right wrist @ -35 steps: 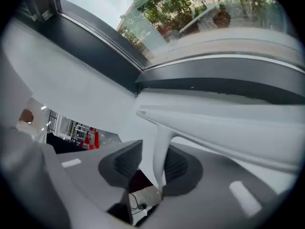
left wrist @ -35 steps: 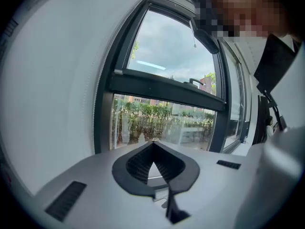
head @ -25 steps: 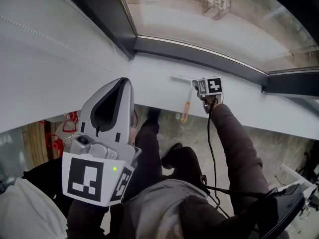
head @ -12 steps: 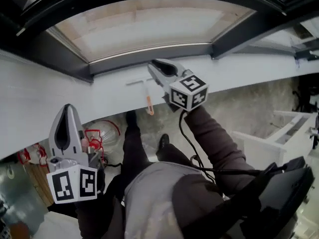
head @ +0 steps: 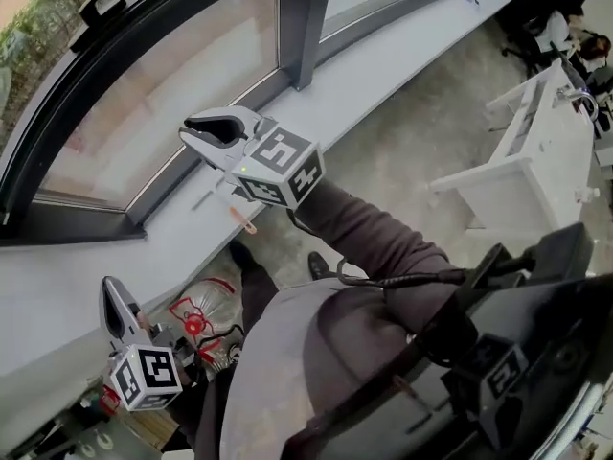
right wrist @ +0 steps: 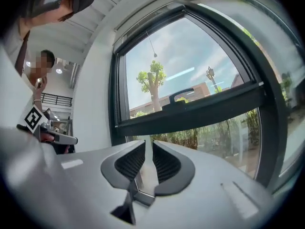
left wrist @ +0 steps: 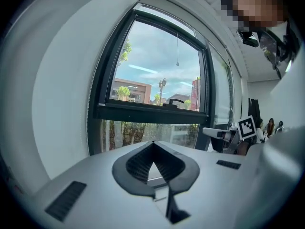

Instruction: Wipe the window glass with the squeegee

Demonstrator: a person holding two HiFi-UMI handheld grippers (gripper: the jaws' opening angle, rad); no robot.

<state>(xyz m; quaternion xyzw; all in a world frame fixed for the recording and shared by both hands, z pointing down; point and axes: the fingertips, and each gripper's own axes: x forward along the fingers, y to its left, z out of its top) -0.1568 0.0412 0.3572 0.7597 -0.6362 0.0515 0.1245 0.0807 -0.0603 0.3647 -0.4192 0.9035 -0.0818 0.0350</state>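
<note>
No legible text or numbers.

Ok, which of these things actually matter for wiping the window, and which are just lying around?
For the job:
- window glass
- squeegee, lying unheld on the white sill

Just lying about:
- white table
- clear bundle with red parts on the floor, too unclear to name

Open air before window glass [head: 124, 113], dark mullion [head: 297, 27] splitting the panes, squeegee [head: 241, 218] lying on sill [head: 77, 276] beneath
</note>
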